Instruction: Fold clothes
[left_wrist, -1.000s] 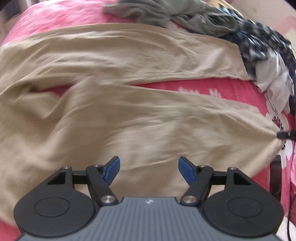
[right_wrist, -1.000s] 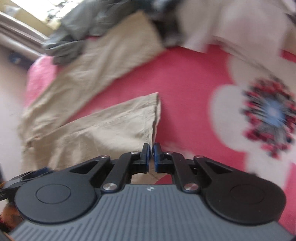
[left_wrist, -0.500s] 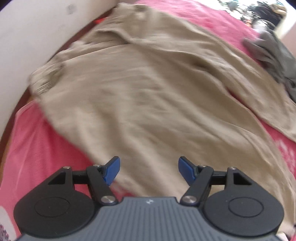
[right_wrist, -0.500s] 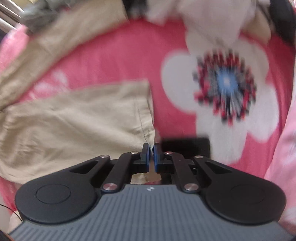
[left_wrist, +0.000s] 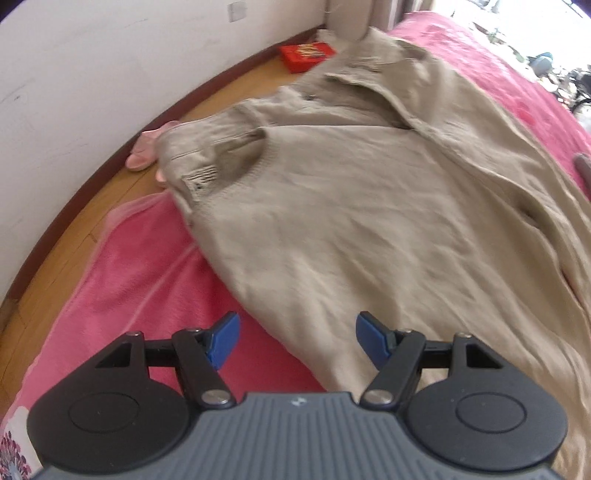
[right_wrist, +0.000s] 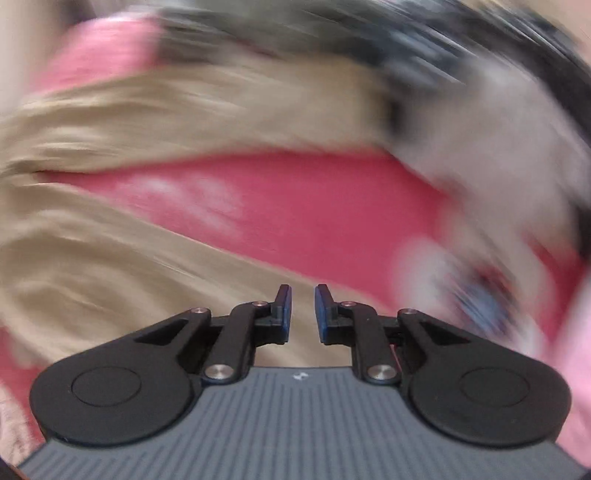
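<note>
Left wrist: left tool (left_wrist: 297, 341) released, above tan trousers (left_wrist: 369, 206) edge; right tool (right_wrist: 302, 310) opening, empty, trousers beneath.

Premises: a bedroom in a private home. A bed (left_wrist: 122, 273) with a pink flower-printed cover fills most of the room, with beige trousers (left_wrist: 369, 206) spread on it. Beside the bed, wooden floorboards (left_wrist: 110, 192) run to a white plastered wall (left_wrist: 92, 74) with a dark skirting. On the floor near the bed lie pink slippers (left_wrist: 142, 153) and a red box (left_wrist: 306, 55).
</note>
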